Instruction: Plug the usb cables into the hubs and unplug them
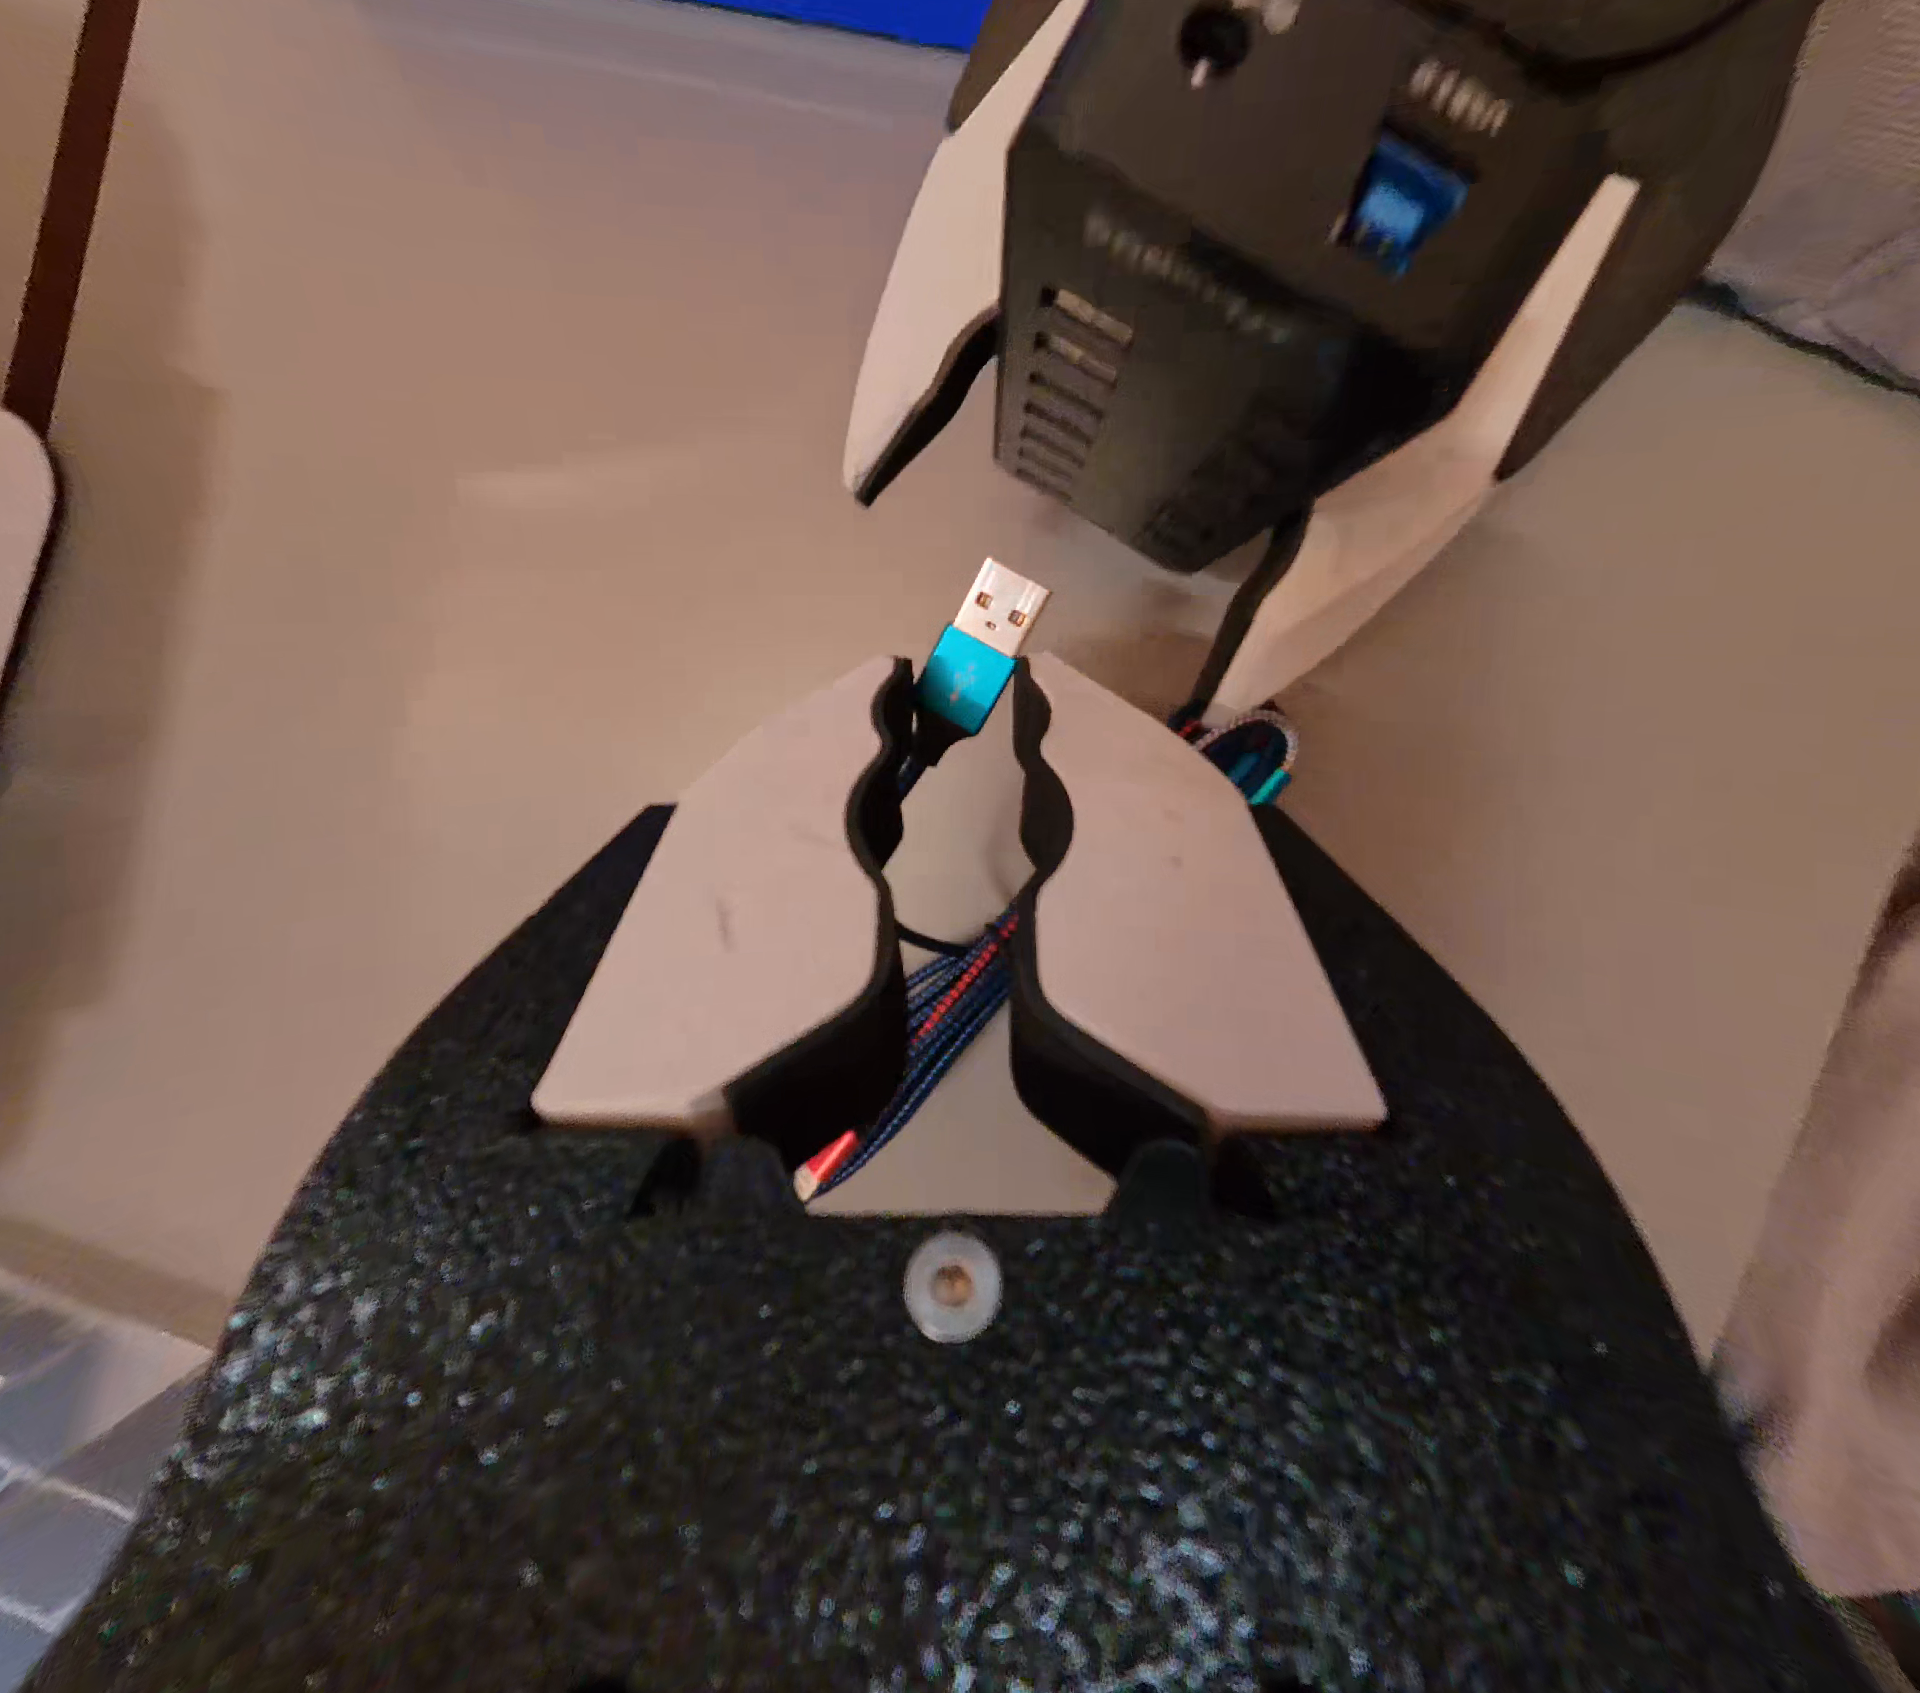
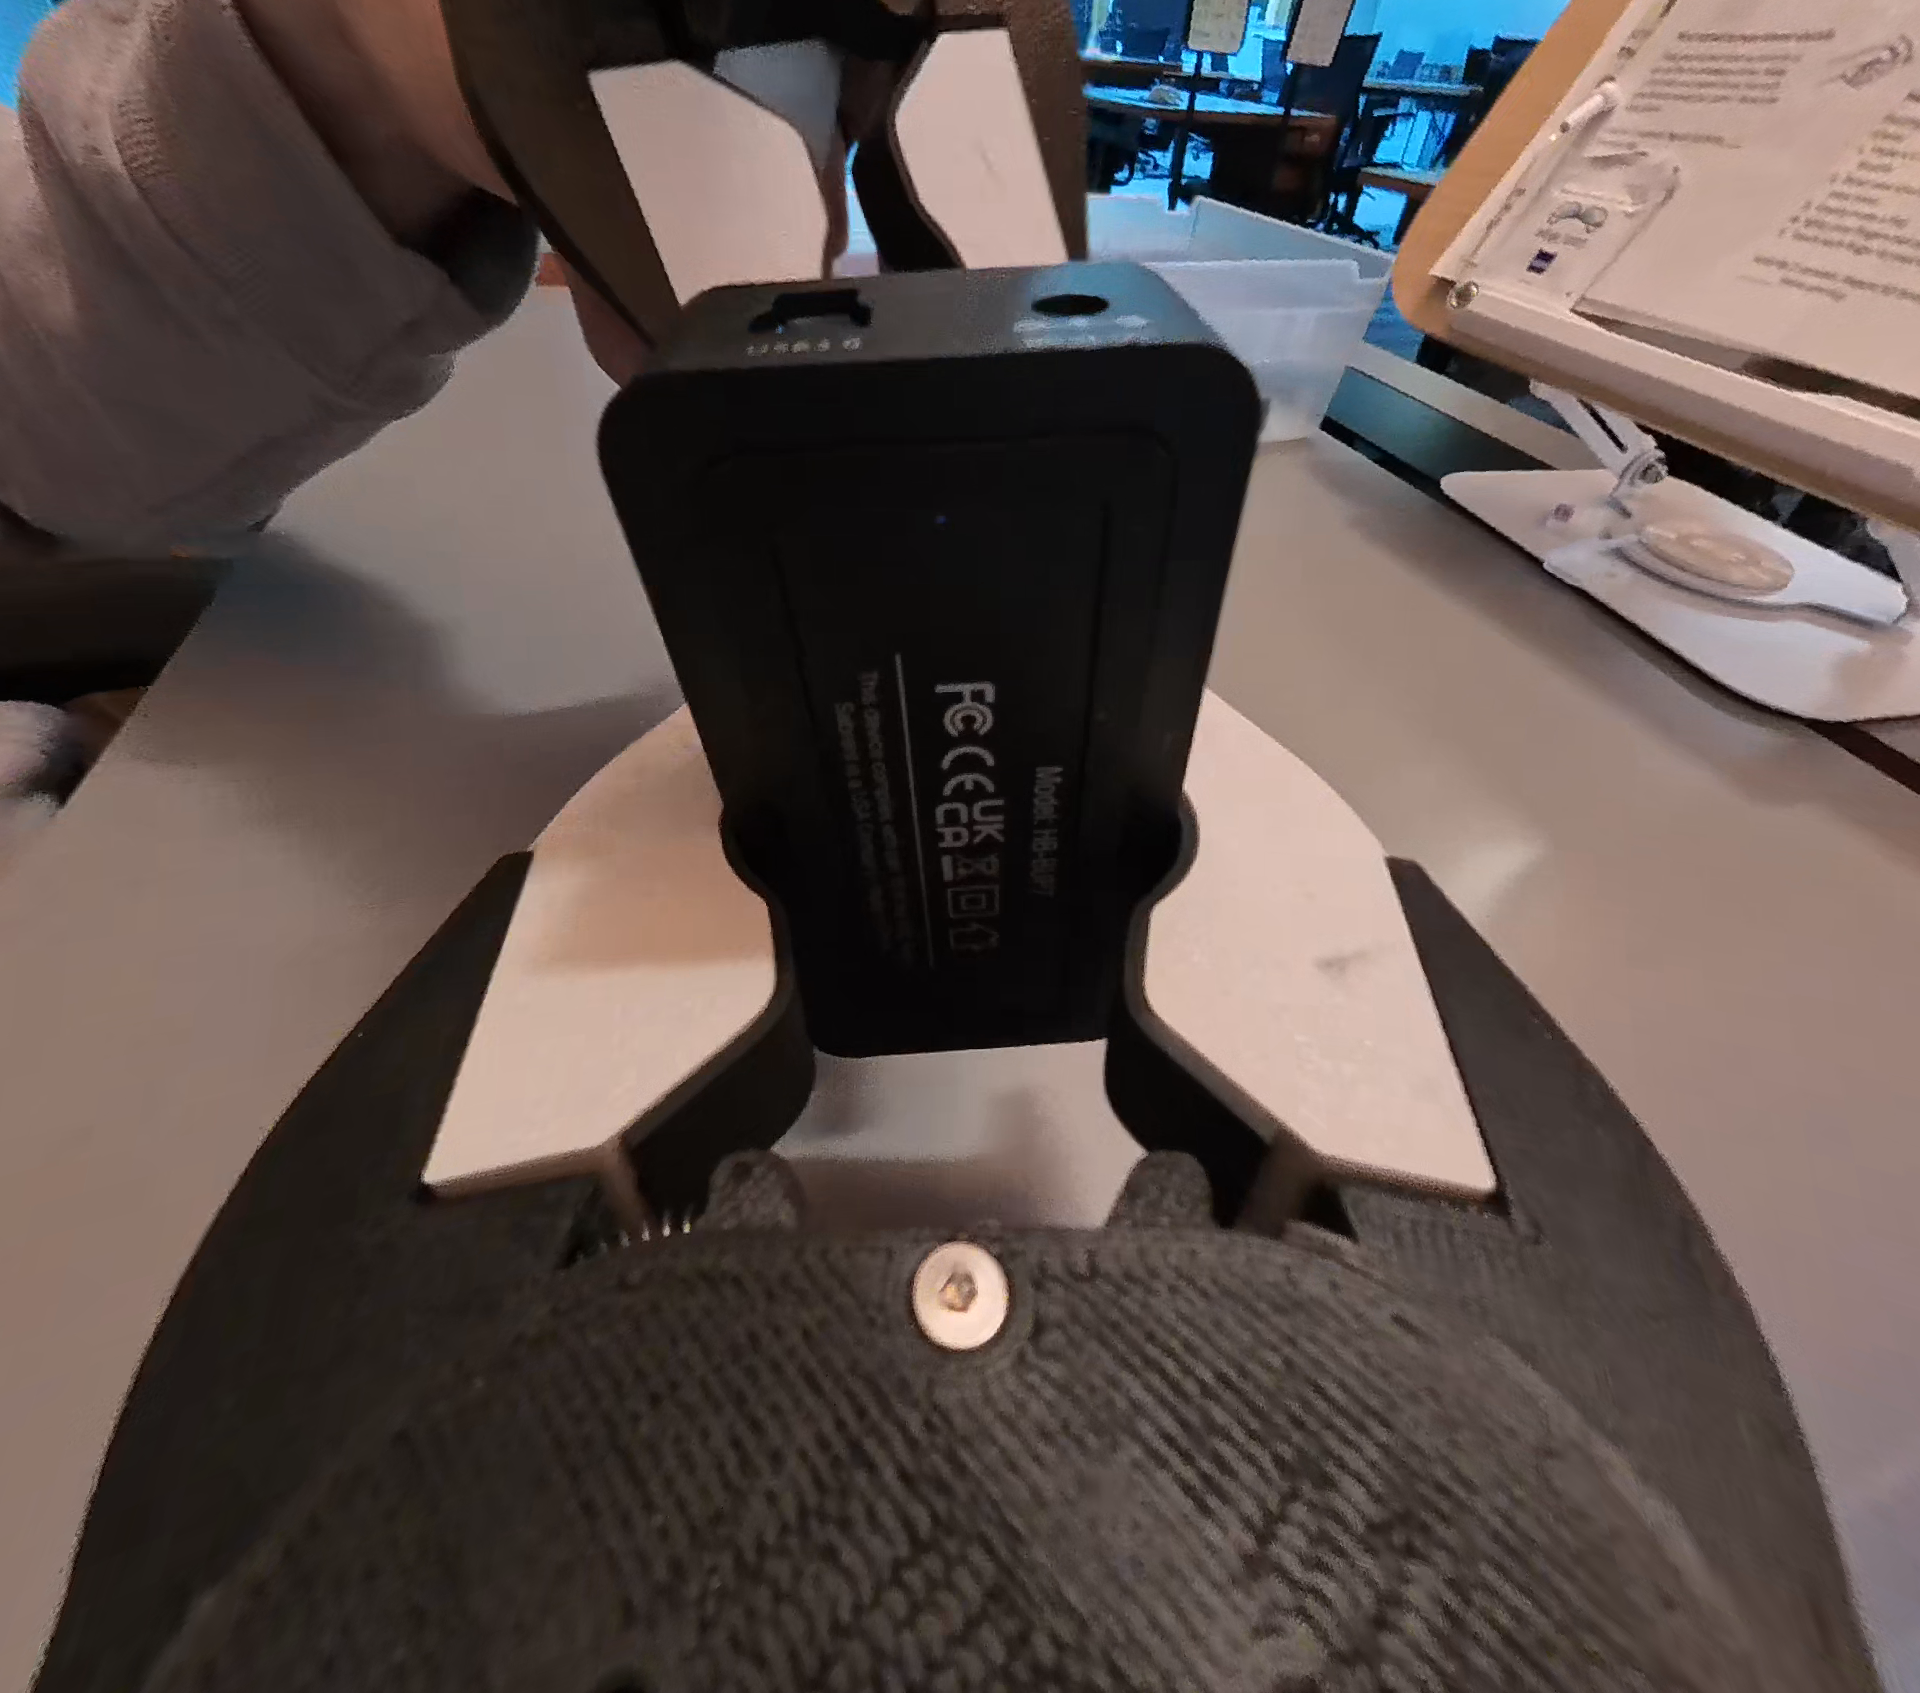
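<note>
My left gripper (image 1: pixel 964 675) is shut on a teal USB plug (image 1: pixel 966 677). Its metal tip (image 1: pixel 1003 604) points up toward a black USB hub (image 1: pixel 1226 272), a short gap below the hub's end. The plug's blue braided cable (image 1: pixel 940 1009) runs back between my fingers. My right gripper (image 2: pixel 951 822) is shut on the hub (image 2: pixel 935 604), held by its sides with its printed underside facing me. The right gripper also shows in the left wrist view (image 1: pixel 1195 500), above and right of the plug. The left gripper shows beyond the hub in the right wrist view (image 2: pixel 831 189).
A beige table (image 1: pixel 468 396) lies under both grippers. More braided cable (image 1: pixel 1257 750) lies on it by the hub. A white stand with a clipboard of papers (image 2: pixel 1704 116) is at the right. A person's sleeve (image 2: pixel 208 241) is at the left.
</note>
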Tool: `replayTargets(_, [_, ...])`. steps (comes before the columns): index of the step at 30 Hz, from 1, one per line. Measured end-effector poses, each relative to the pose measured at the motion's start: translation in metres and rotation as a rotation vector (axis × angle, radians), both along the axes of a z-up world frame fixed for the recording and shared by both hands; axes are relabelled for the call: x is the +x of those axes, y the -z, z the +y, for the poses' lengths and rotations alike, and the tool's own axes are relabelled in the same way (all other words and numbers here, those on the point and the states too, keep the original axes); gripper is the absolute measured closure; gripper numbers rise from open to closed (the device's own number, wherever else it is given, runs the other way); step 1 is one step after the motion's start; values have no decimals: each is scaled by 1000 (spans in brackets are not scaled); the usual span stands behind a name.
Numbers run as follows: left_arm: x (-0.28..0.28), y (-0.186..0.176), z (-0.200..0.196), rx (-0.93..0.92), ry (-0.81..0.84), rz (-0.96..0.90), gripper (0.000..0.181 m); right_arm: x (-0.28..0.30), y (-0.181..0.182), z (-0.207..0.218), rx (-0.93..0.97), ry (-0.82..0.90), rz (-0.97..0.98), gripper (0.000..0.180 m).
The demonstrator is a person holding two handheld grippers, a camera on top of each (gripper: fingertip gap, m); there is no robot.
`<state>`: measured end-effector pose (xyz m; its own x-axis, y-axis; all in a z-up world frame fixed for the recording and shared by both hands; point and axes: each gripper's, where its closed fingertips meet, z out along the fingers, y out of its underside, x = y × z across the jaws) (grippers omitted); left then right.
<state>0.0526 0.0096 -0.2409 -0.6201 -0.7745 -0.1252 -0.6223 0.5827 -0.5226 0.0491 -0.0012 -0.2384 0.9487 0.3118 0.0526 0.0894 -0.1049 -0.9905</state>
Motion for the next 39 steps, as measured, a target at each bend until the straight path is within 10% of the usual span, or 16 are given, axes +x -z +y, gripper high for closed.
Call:
replayTargets(1, [0,-2,-4,-3,8,3,162,-2,-2,0,11,-6,-3,109])
replayTargets(31, [-4,3,-18,173,101,107,165,-16,17,1,-102,-62,-73,108])
replayTargets(39, [0,-9,-29,-24,279,-123,165,-21,-1,-6,-22,-117,28,108])
